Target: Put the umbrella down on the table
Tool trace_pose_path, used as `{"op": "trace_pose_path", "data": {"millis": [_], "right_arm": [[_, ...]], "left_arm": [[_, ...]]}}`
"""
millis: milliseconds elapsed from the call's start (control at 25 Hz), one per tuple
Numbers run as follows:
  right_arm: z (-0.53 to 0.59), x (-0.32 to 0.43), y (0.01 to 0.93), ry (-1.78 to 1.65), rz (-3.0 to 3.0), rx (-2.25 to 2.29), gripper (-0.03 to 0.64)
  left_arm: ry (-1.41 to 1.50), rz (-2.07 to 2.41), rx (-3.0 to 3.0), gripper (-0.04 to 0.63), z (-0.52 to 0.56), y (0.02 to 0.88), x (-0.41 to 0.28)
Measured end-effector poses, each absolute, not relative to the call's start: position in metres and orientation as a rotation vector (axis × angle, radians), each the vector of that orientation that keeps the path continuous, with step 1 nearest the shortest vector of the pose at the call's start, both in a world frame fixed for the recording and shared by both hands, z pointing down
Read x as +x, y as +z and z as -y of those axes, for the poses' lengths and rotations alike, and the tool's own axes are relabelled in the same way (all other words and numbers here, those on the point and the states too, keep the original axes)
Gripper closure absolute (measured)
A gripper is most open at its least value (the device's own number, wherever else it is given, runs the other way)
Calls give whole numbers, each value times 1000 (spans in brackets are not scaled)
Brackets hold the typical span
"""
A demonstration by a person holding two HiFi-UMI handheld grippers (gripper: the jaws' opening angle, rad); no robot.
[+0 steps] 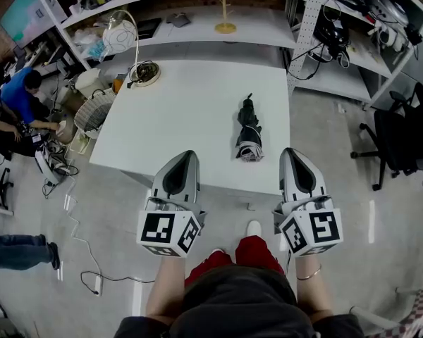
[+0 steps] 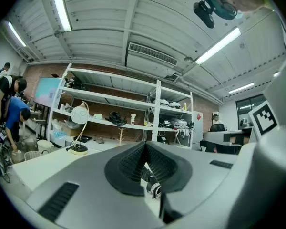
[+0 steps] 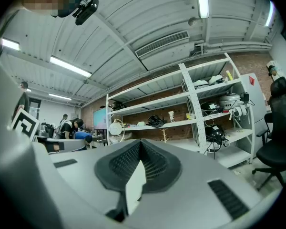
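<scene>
The folded black umbrella (image 1: 248,131) lies flat on the white table (image 1: 183,111), toward its right side, with nothing touching it. My left gripper (image 1: 186,155) hovers over the table's near edge, left of the umbrella and apart from it, with its jaws shut and empty. My right gripper (image 1: 290,152) is by the table's near right corner, just right of the umbrella, also shut and empty. In the left gripper view a strip of the umbrella (image 2: 153,187) shows below the closed jaws of the left gripper (image 2: 144,146). In the right gripper view the right gripper (image 3: 140,144) shows its pads closed together.
A round-based lamp (image 1: 142,73) stands at the table's far left corner. White shelving (image 1: 218,30) runs behind the table. A black office chair (image 1: 402,138) stands to the right, a wicker basket (image 1: 94,111) to the left. A person (image 1: 17,97) crouches at far left.
</scene>
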State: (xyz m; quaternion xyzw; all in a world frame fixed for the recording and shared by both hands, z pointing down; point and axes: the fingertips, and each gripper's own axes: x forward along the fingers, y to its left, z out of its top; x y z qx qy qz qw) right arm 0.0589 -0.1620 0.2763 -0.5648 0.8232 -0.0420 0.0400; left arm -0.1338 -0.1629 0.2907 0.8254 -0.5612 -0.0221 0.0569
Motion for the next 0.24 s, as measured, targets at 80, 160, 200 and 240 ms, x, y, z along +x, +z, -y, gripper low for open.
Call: {"op": "trace_pose_path", "data": {"millis": [80, 160, 200, 240], "right_arm": [[155, 56, 274, -123, -2515, -1732, 603], [148, 53, 271, -118, -2510, -1734, 603], [145, 51, 270, -115, -2508, -1734, 603], [142, 50, 270, -113, -2507, -1735, 603]], "left_arm": [[-70, 1709, 2498, 583, 155, 290, -140], [-70, 1716, 2490, 583, 149, 289, -146], [-69, 1719, 2485, 583, 145, 289, -148], [-68, 1722, 2480, 583, 142, 289, -151]]}}
